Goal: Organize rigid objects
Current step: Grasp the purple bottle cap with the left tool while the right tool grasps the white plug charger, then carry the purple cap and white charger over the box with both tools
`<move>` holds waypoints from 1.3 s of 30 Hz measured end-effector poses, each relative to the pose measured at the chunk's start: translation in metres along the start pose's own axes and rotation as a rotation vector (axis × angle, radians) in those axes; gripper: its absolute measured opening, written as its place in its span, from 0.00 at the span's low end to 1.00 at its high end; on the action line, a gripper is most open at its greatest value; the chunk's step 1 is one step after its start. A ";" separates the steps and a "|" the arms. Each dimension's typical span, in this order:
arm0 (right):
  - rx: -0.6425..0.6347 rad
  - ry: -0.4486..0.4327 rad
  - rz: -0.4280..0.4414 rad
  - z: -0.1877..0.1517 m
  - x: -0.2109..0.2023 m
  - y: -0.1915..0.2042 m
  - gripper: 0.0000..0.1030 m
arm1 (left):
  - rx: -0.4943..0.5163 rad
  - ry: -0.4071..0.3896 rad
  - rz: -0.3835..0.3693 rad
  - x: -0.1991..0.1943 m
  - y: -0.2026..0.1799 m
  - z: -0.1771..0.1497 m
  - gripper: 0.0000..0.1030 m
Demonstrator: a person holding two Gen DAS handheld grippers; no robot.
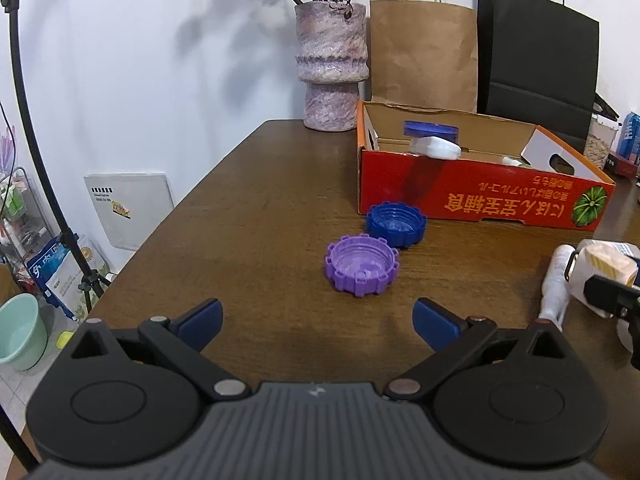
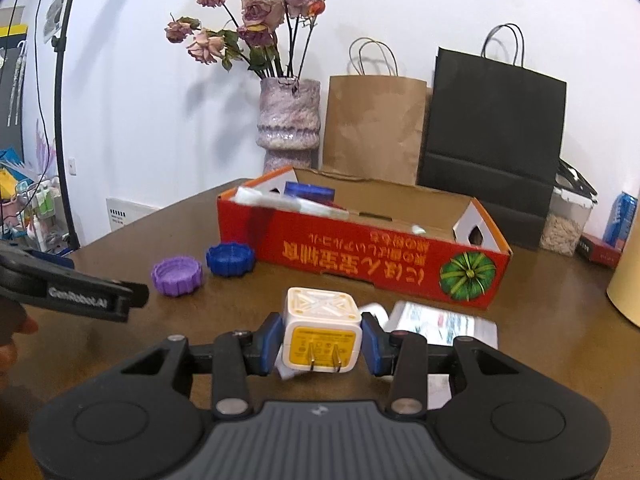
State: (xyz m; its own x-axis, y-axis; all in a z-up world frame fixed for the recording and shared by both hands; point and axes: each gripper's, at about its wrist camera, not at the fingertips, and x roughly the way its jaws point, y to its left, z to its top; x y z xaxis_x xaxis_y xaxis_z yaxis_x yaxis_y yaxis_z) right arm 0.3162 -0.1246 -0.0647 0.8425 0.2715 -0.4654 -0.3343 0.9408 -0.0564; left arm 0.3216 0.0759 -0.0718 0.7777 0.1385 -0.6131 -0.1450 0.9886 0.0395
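Clamping the white charger cube [image 2: 321,330] between both blue pads, right gripper [image 2: 322,342] holds it just above the table [image 2: 160,328], prongs facing camera. Left gripper [image 1: 317,322] spread wide, holding nothing, behind purple cap [image 1: 361,263]; blue cap [image 1: 396,219] touches it, beside the red box [image 1: 480,192] near the table's far edge.

Black claw [image 1: 316,322], blue pads [image 1: 202,320]

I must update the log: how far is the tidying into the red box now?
Done: some items, one a blue lid, already lie in the red cardboard box. In hand: the right gripper clamps a white charger plug. Left: purple cap, blue cap and a white bottle on the table; left gripper open.
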 end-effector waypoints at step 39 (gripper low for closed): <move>0.030 -0.047 0.010 0.030 0.057 -0.018 0.39 | -0.025 -0.027 -0.032 0.051 -0.006 0.027 0.54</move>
State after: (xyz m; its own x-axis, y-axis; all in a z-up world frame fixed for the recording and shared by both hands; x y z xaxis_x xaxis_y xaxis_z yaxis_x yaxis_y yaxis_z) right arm 0.3833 -0.1198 -0.0637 0.8583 0.2899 -0.4235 -0.3308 0.9434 -0.0246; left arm 0.3788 0.0785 -0.0827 0.7983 0.1087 -0.5924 -0.1348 0.9909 0.0002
